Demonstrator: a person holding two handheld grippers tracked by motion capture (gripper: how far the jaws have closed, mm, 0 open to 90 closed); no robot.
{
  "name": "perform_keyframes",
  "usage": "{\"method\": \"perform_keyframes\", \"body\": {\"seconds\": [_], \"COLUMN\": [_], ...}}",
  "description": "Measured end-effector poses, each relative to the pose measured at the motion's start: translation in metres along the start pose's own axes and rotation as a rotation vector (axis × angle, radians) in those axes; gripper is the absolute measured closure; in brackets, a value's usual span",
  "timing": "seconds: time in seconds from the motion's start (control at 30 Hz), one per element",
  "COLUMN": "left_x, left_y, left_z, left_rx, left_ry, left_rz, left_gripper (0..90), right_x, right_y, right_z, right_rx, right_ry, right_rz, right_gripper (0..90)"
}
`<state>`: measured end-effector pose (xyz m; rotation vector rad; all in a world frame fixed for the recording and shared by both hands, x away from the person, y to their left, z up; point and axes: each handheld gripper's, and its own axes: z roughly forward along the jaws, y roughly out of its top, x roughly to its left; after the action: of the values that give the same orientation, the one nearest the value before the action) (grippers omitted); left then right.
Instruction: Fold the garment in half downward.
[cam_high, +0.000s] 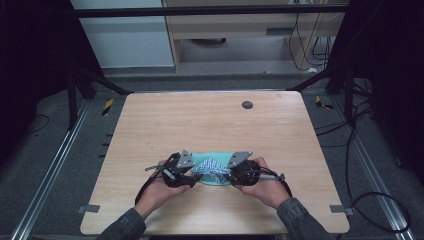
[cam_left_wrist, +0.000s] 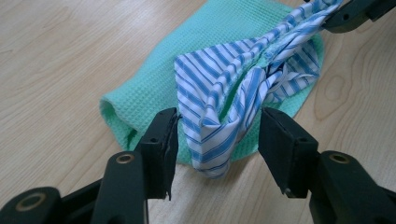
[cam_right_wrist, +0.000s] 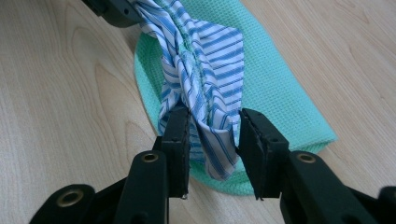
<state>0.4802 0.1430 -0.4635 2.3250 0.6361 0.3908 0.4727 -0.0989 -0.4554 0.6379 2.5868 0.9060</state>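
Blue-and-white striped cloth, bunched, lying on a green waffle-weave cloth near the front middle of the wooden counter. Left claw and right claw each straddle one end of the striped cloth, jaws apart, unclamped.

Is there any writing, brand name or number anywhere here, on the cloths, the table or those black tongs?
None can be read.
Striped cloth: blue and white stripes, no lettering.
Green cloth: plain waffle weave, no label in sight.
Table: bare wood grain with a dark round spot, no print.
Left tongs and right tongs: plain black, no marking visible.
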Motion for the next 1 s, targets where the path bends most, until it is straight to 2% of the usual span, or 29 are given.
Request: {"method": "perform_keyframes", "body": {"seconds": [0.2,0.37,0.5,0.6,0.77,0.83,1.0], "left_x": [-0.004,-0.007,-0.008,-0.009,-0.010,-0.011,-0.013], "left_y": [0.002,0.002,0.000,-0.002,-0.005,-0.005,-0.009], "left_z": [0.001,-0.002,-0.002,-0.001,-0.002,-0.002,-0.001], "left_rx": [-0.012,-0.018,-0.019,-0.017,-0.008,-0.007,0.004], "left_ry": [-0.013,-0.016,-0.016,-0.017,-0.015,-0.017,-0.025], "left_rz": [0.011,0.032,0.042,0.048,0.070,0.071,0.087], "left_gripper": [52.1,63.9,69.1,72.2,79.1,80.3,82.1], "right_x": [0.003,0.005,0.008,0.010,0.010,0.011,0.013], "right_y": [0.001,0.001,-0.002,-0.004,-0.008,-0.009,-0.010], "right_z": [-0.002,-0.003,-0.002,-0.001,-0.001,-0.001,-0.001], "right_rx": [-0.006,-0.003,0.003,0.006,0.012,0.010,0.014], "right_ry": [0.004,0.005,0.008,0.009,0.013,0.014,0.021], "right_rz": [-0.006,-0.018,-0.017,-0.023,-0.033,-0.035,-0.050], "right_gripper": [61.7,62.8,64.1,66.6,76.0,80.4,84.6]}}
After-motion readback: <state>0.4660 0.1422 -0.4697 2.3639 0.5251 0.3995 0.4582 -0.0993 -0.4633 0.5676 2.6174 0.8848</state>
